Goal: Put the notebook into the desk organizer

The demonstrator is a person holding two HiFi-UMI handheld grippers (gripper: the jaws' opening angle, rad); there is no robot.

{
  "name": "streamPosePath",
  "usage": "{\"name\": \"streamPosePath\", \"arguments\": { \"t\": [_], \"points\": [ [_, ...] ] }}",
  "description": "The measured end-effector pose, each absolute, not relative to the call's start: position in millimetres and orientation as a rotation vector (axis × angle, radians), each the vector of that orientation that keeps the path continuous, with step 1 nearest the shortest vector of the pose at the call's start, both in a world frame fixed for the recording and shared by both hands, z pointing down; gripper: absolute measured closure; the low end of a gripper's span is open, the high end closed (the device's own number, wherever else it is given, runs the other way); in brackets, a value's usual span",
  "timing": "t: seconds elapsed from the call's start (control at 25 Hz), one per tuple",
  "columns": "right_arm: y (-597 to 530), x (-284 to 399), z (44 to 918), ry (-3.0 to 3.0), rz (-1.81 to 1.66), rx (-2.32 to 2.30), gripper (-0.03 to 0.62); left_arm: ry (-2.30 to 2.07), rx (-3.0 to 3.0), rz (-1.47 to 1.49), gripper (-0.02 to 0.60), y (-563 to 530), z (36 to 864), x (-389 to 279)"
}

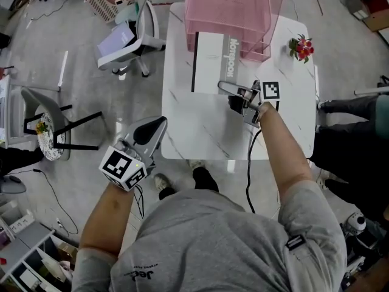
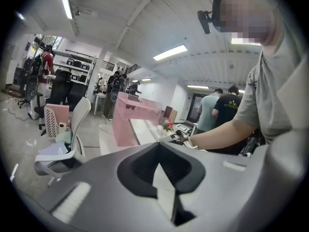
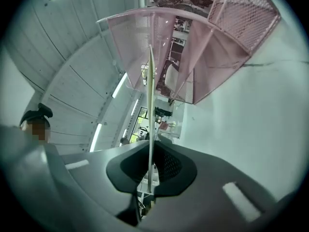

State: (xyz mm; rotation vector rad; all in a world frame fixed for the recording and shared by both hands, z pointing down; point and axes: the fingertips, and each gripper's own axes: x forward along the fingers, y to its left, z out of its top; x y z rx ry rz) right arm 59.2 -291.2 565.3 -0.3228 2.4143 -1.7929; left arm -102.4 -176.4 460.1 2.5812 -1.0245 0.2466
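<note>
Partly hidden by the organizer (image 1: 228, 5), notebook (image 1: 209, 59) pinched by right gripper (image 1: 222, 86); left gripper (image 1: 161, 123) closed, empty

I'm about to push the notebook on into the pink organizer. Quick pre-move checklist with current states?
1. Right gripper clamped on the notebook: ok, its edge sits between the shut jaws.
2. Notebook's far end at the desk organizer: ok, it reaches the front.
3. Lined up with one slot: cannot tell.
4. Slot free inside: cannot tell through the mesh.
5. Left gripper out of the path: ok, off the table, jaws together, empty.
6. Flowers clear: ok, apart, to the organizer's right.
</note>
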Motion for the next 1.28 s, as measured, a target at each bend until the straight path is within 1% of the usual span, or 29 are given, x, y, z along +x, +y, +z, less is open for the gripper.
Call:
{"name": "streamPosePath", "arguments": {
  "t": [0.36, 0.68, 0.92, 1.28],
  "points": [
    [-291.6, 71.0, 606.6, 2.380, -1.904, -0.421, 0.583, -1.014, 2.554, 0.269, 0.523, -174.2, 470.5, -102.4],
    [-322.3, 74.5, 582.9, 2.333, -1.834, -0.411, 0.583, -1.024, 2.543, 0.275, 0.523, -172.6, 472.8, -104.9],
    [-351.8, 76.5, 578.4, 2.310, -1.853, -0.518, 0.583, -1.017, 2.545, 0.274, 0.523, -172.2, 473.5, -102.8],
    [-391.2, 78.1, 565.7, 2.380, -1.758, -0.704, 0.582, -1.019, 2.532, 0.277, 0.523, -170.3, 480.4, -100.9]
  ]
}}
